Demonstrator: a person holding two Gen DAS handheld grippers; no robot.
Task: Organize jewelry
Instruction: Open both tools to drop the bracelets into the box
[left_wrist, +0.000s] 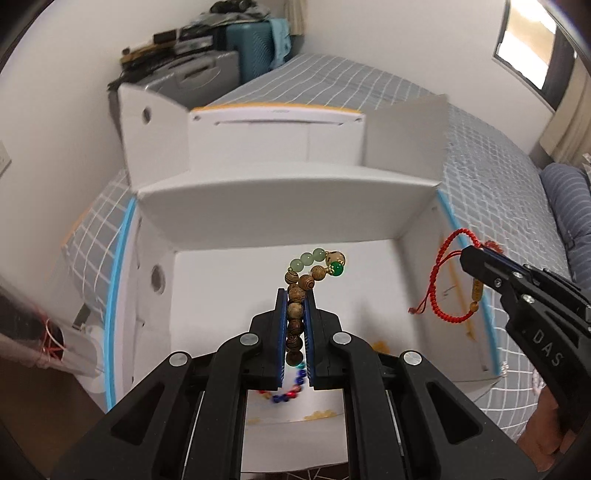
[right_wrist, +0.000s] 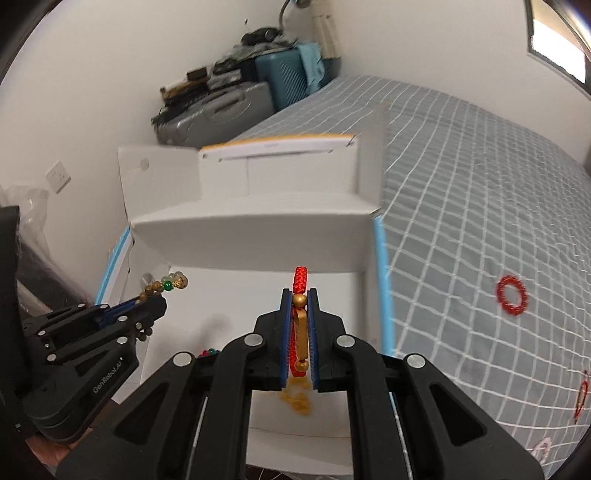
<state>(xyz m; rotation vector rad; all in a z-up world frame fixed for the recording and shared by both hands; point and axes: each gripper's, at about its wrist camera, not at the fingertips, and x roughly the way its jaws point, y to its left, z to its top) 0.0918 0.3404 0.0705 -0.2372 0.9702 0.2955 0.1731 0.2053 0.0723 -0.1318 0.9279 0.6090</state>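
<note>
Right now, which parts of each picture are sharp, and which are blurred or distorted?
Left wrist view: the wooden bead bracelet in the left gripper is sharp; the white box is smeared. Right wrist view: the red cord bracelet is sharp; the bed grid bends with fisheye.

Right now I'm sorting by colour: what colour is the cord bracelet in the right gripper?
Red cord bracelet with gold beads, clearest in the left wrist view.
</note>
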